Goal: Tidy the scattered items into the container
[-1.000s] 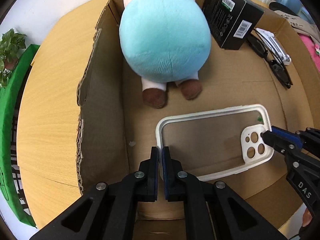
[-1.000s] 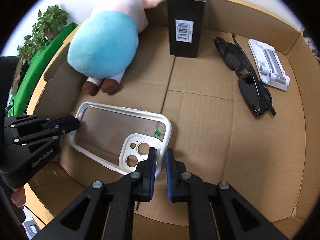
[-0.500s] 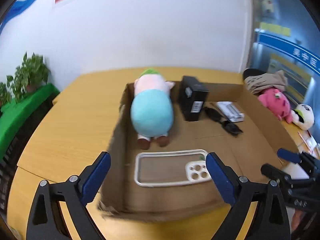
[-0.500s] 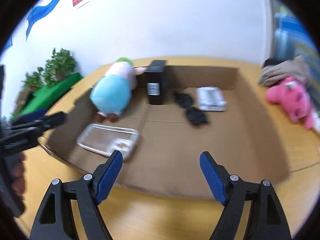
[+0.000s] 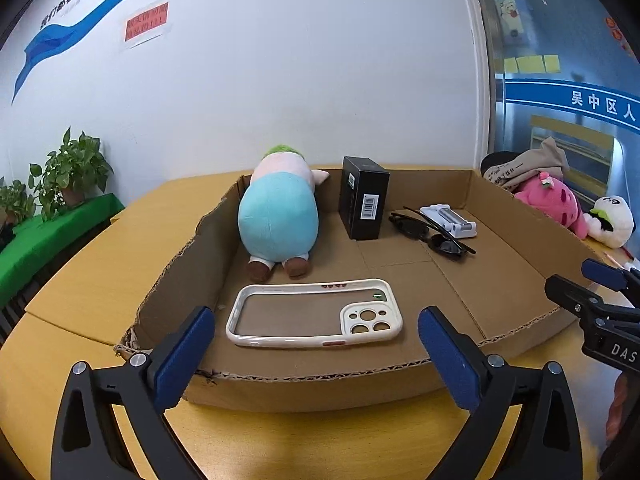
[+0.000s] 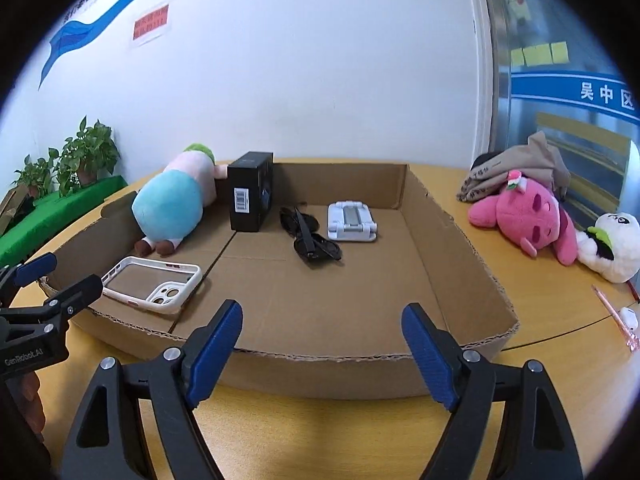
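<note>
Left claw (image 5: 316, 344) and right claw (image 6: 322, 340) both gaping apart, gripping nothing, hovering before cardboard box (image 5: 320, 384), phone case (image 5: 316, 314) lying flat inside near plush toy (image 5: 278, 220)

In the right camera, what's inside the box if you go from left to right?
Phone case → blue plush → black box → sunglasses → white stand.
</note>
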`<state>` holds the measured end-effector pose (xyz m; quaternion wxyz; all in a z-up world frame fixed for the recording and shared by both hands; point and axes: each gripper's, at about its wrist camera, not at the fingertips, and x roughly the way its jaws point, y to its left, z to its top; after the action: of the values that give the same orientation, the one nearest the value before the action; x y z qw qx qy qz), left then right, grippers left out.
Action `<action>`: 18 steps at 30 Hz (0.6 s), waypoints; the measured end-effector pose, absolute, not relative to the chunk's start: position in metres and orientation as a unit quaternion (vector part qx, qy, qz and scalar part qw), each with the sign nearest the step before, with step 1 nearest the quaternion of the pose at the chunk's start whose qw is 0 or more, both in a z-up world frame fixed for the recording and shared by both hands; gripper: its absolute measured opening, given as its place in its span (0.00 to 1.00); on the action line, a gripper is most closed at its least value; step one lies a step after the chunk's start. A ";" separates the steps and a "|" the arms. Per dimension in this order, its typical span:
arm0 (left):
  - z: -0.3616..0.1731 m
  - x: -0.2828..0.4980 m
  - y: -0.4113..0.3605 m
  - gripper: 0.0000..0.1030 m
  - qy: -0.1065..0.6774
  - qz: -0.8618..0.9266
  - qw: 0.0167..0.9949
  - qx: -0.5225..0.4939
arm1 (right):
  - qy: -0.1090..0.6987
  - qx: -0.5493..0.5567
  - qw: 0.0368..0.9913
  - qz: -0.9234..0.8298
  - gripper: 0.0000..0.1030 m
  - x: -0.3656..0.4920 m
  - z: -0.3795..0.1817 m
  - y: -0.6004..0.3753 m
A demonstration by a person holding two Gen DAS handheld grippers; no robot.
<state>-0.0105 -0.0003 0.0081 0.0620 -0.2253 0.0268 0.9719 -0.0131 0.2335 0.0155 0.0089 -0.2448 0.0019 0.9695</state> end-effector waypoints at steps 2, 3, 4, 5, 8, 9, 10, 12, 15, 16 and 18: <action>0.007 -0.010 0.000 1.00 0.027 0.972 0.059 -0.224 | 0.001 -0.239 0.007 0.971 0.80 -0.010 0.014 0.233; 0.008 -0.010 0.000 1.00 0.027 0.972 0.058 -0.225 | 0.001 -0.239 0.007 0.971 0.80 -0.010 0.014 0.233; 0.007 -0.010 0.001 1.00 0.028 0.972 0.058 -0.225 | 0.001 -0.239 0.006 0.971 0.80 -0.010 0.014 0.234; 0.007 -0.010 0.001 1.00 0.028 0.972 0.057 -0.226 | 0.002 -0.240 0.005 0.971 0.80 -0.010 0.014 0.234; 0.007 -0.009 0.001 1.00 0.028 0.972 0.054 -0.226 | 0.005 -0.240 -0.004 0.971 0.84 -0.009 0.014 0.234; 0.007 -0.009 0.002 1.00 0.028 0.972 0.052 -0.226 | 0.006 -0.240 -0.007 0.971 0.86 -0.009 0.014 0.234; 0.007 -0.009 0.002 1.00 0.028 0.972 0.051 -0.226 | 0.007 -0.241 -0.010 0.971 0.86 -0.009 0.014 0.235; 0.007 -0.008 0.002 1.00 0.027 0.972 0.050 -0.227 | 0.006 -0.241 -0.011 0.970 0.86 -0.010 0.014 0.234; 0.007 -0.008 0.002 1.00 0.028 0.972 0.049 -0.227 | 0.003 -0.241 -0.009 0.971 0.87 -0.010 0.014 0.233; 0.007 -0.009 0.001 1.00 0.027 0.972 0.050 -0.227 | 0.004 -0.241 -0.010 0.971 0.87 -0.010 0.013 0.233; 0.007 -0.009 0.001 1.00 0.027 0.972 0.050 -0.227 | 0.004 -0.241 -0.009 0.971 0.87 -0.010 0.013 0.233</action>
<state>-0.0090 0.0010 0.0071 0.0497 -0.2271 0.0271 0.9722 -0.0101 0.2329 0.0134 -0.0092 -0.2408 0.0036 0.9705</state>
